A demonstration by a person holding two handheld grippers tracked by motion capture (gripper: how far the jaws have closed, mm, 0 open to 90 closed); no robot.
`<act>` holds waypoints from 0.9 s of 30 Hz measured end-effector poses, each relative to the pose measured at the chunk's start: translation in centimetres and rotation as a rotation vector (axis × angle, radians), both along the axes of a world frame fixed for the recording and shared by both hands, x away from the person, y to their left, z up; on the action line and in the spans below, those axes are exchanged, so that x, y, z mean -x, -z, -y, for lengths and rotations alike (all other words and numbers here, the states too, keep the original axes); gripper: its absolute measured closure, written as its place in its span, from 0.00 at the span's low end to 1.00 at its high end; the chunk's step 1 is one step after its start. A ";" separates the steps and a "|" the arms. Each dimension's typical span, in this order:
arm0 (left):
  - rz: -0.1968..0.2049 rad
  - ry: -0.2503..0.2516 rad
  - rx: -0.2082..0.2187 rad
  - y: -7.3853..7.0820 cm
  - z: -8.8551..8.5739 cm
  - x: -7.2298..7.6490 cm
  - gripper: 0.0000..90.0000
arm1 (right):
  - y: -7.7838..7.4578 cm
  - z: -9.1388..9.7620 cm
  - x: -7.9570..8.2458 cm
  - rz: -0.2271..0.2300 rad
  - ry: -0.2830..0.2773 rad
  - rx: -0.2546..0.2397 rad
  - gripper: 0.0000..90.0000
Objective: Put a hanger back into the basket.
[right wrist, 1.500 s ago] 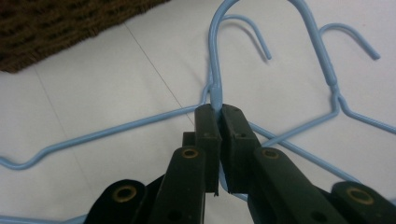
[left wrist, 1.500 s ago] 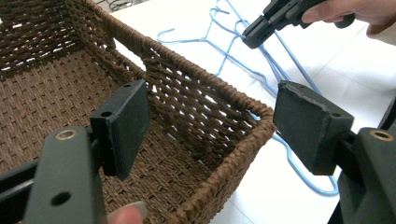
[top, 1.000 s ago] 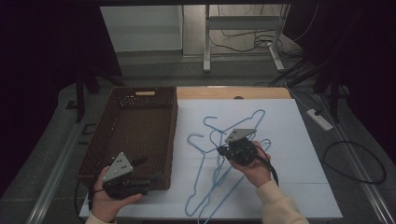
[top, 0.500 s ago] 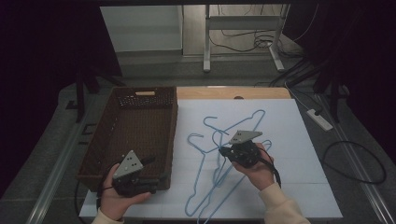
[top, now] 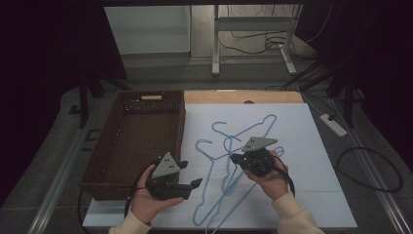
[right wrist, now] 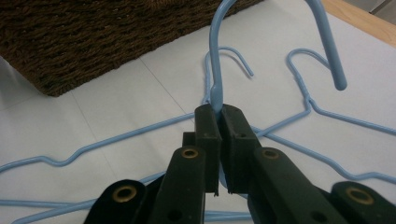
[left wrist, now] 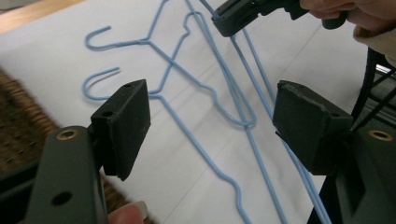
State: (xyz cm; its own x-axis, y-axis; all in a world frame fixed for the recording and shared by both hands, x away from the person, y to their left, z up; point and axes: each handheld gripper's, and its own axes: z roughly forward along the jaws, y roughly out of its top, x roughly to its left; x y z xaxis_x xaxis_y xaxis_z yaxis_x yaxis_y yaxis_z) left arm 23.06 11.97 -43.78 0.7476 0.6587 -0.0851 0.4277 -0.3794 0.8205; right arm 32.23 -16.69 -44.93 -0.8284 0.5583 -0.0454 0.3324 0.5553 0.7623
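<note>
White table sheet (top: 292, 195) under me | my right gripper (right wrist: 218, 116) pinched tight on a blue wire hanger (right wrist: 215, 60) at its hook neck | my left gripper (left wrist: 212, 121) gaping, empty, hangers beyond its tips | wicker basket (top: 141, 141) beside.

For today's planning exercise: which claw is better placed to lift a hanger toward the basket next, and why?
The right claw: its jaws are already shut on the neck of a blue hanger. The left claw is open, nothing between its jaws, beside the basket.
</note>
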 end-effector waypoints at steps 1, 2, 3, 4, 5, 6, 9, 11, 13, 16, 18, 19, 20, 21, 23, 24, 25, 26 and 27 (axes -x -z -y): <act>-0.007 0.005 -0.003 0.0 0.4 -0.1 0.31 | 0.0 0.0 0.0 0.000 0.000 0.000 0.96; -0.011 0.009 -0.005 0.1 0.7 -0.2 0.31 | 0.0 0.0 0.0 0.000 0.001 0.000 0.96; -0.015 0.013 -0.007 0.1 0.9 -0.3 0.31 | 0.0 0.0 0.0 0.000 0.001 0.001 0.96; -0.023 0.019 -0.006 0.1 1.4 -0.5 0.31 | 0.0 0.0 0.1 0.000 0.002 0.001 0.96; -0.023 0.019 -0.006 0.1 1.4 -0.5 0.31 | 0.0 0.0 0.1 0.001 0.002 0.002 0.96; -0.030 0.025 -0.009 0.2 1.7 -0.6 0.31 | 0.0 0.0 0.1 0.001 0.002 0.002 0.96; -0.055 0.037 -0.017 0.5 2.8 -0.8 0.31 | 0.0 -0.1 0.1 0.003 0.004 0.001 0.96; -0.066 0.046 -0.023 0.7 3.4 -1.0 0.31 | 0.0 -0.1 0.2 0.005 0.006 0.000 0.96; -0.077 0.053 -0.022 0.9 4.0 -1.2 0.31 | 0.0 -0.2 0.2 0.006 0.008 0.003 0.96; -0.095 0.069 -0.021 1.2 4.9 -1.4 0.31 | -0.1 -0.2 0.2 0.008 0.012 0.000 0.96; -0.111 0.080 -0.022 1.5 5.5 -1.6 0.31 | -0.1 -0.2 0.2 0.008 0.016 -0.001 0.96; -0.119 0.086 -0.023 1.7 5.8 -1.7 0.32 | -0.1 -0.2 0.2 0.009 0.017 -0.002 0.96; -0.127 0.088 -0.024 1.9 6.1 -1.8 0.32 | -0.1 -0.2 0.2 0.010 0.018 -0.002 0.96; -0.132 0.093 -0.028 2.1 6.6 -1.8 0.32 | -0.1 -0.2 0.2 0.010 0.020 -0.002 0.96; -0.140 0.096 -0.032 2.4 7.2 -2.0 0.32 | -0.1 -0.3 0.2 0.011 0.023 -0.003 0.96; -0.145 0.101 -0.038 2.6 7.5 -2.1 0.32 | -0.1 -0.3 0.2 0.011 0.023 -0.004 0.96; -0.149 0.105 -0.042 2.7 7.9 -2.2 0.33 | -0.1 -0.3 0.2 0.013 0.023 -0.004 0.96; -0.156 0.105 -0.042 2.9 8.2 -2.3 0.33 | -0.1 -0.3 0.2 0.011 0.024 -0.005 0.96; -0.164 0.107 -0.043 3.1 8.5 -2.5 0.34 | -0.1 -0.3 0.2 0.010 0.026 -0.007 0.96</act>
State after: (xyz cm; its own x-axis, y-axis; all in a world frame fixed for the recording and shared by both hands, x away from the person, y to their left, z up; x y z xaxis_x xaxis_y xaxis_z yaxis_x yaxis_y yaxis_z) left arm 25.61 3.43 -46.92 0.7922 0.5816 -0.1850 0.5095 -0.4634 0.7250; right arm 31.99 -16.39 -44.84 -0.8130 0.5802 -0.0494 0.3392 0.5408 0.7697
